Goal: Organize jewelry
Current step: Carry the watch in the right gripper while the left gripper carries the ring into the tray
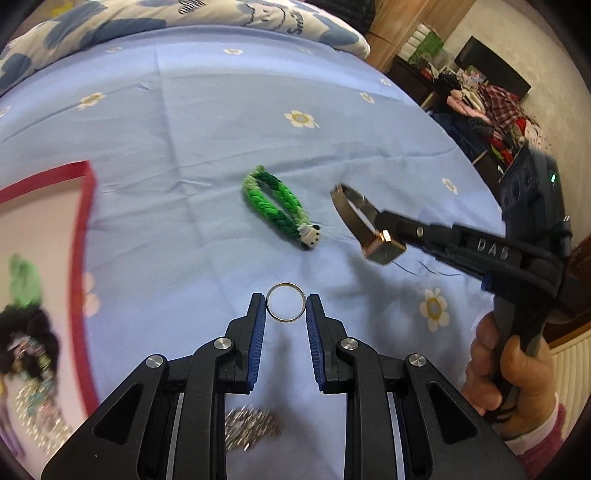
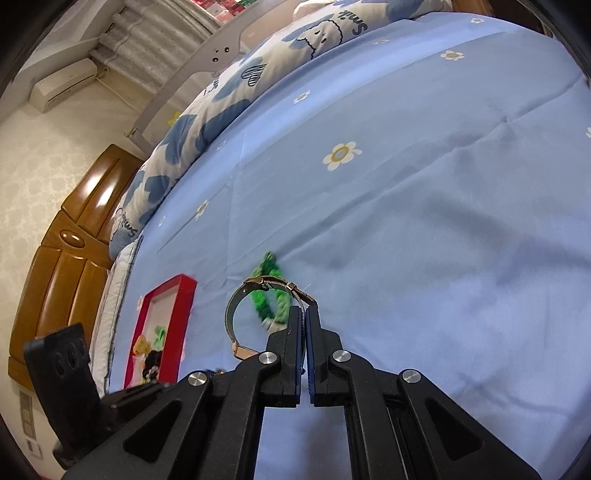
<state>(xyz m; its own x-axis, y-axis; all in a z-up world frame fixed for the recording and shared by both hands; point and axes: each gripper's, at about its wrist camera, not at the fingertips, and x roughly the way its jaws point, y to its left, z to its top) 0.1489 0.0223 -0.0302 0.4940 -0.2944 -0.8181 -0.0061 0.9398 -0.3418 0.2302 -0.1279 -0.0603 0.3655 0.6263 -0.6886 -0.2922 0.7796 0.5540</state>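
Note:
My left gripper is shut on a thin silver ring, held above the blue bedsheet. My right gripper is shut on the mesh strap of a wristwatch with a square rose-gold case; it also shows in the left wrist view, lifted off the bed at the right. A green braided bracelet with a panda charm lies on the sheet between them, and it shows in the right wrist view behind the watch. A red-rimmed box holding several pieces stands at the left.
A sparkly chain piece lies on the sheet under my left gripper. A pillow with blue clouds lies along the far edge of the bed. A wooden headboard stands beyond the box. Clothes and furniture stand beside the bed.

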